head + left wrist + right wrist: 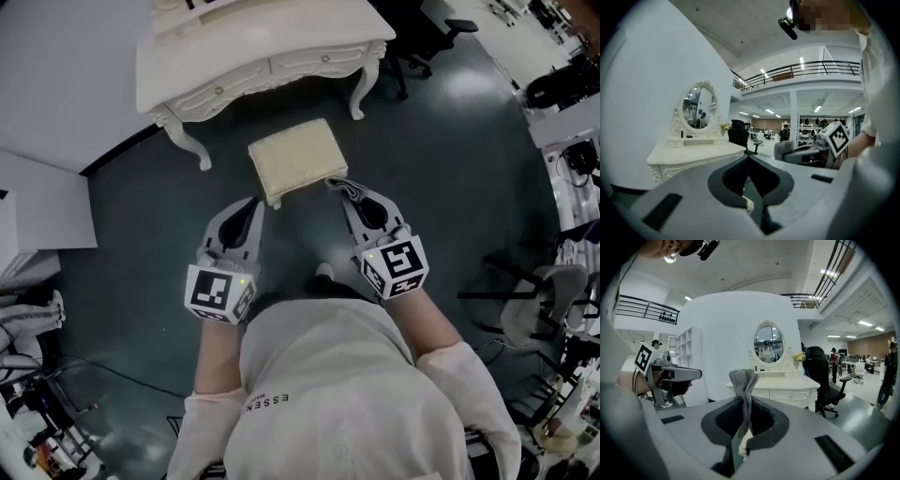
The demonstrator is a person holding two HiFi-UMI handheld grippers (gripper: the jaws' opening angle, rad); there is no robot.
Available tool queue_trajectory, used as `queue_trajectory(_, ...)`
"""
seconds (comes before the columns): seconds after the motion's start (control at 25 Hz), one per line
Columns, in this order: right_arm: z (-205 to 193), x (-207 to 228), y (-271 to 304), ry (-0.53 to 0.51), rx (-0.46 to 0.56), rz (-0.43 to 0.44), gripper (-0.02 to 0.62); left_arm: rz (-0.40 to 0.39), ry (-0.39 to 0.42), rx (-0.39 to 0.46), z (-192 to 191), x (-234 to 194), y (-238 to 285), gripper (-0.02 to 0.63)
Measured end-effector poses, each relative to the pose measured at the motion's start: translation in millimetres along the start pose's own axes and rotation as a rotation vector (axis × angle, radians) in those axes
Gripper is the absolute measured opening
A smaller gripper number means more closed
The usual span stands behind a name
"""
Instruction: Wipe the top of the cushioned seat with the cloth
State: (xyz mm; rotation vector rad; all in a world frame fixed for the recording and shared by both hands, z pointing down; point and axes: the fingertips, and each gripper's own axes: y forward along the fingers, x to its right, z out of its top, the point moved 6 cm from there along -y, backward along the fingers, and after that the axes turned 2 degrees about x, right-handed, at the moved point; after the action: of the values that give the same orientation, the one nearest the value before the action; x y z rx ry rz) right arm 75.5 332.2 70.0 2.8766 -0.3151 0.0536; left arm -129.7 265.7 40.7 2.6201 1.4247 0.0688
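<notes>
One cloth (743, 380) in right gripper (745, 398); seat (298, 159) ahead, dressing table (253, 54) beyond.

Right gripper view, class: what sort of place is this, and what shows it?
Probably a large open-plan office or lab hall with a mock bedroom corner: an ornate white dressing table with an oval mirror beside a black office chair, and a railed mezzanine overhead.
</notes>
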Motion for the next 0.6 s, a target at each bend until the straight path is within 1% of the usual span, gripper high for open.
queue_trajectory(0.12, -5, 26, 21, -0.006, -0.034, 0.046, 0.029, 0.033, -0.027, -0.009, -7, 1, 26, 0.003)
queue_trajectory(0.24, -13, 42, 46, 0.003, -0.056, 0.082, 0.029, 0.054, -0.037, -0.026, -17, -5, 45, 0.003)
queue_trajectory(0.4, -23, 54, 91, 0.015, -0.083, 0.126, 0.029, 0.076, -0.058, -0.019, -33, -33, 71, 0.003)
queue_trajectory(0.6, -35, 60, 157, 0.011, -0.15, 0.173, 0.029, 0.097, -0.083, 0.001, -59, -79, 102, 0.003)
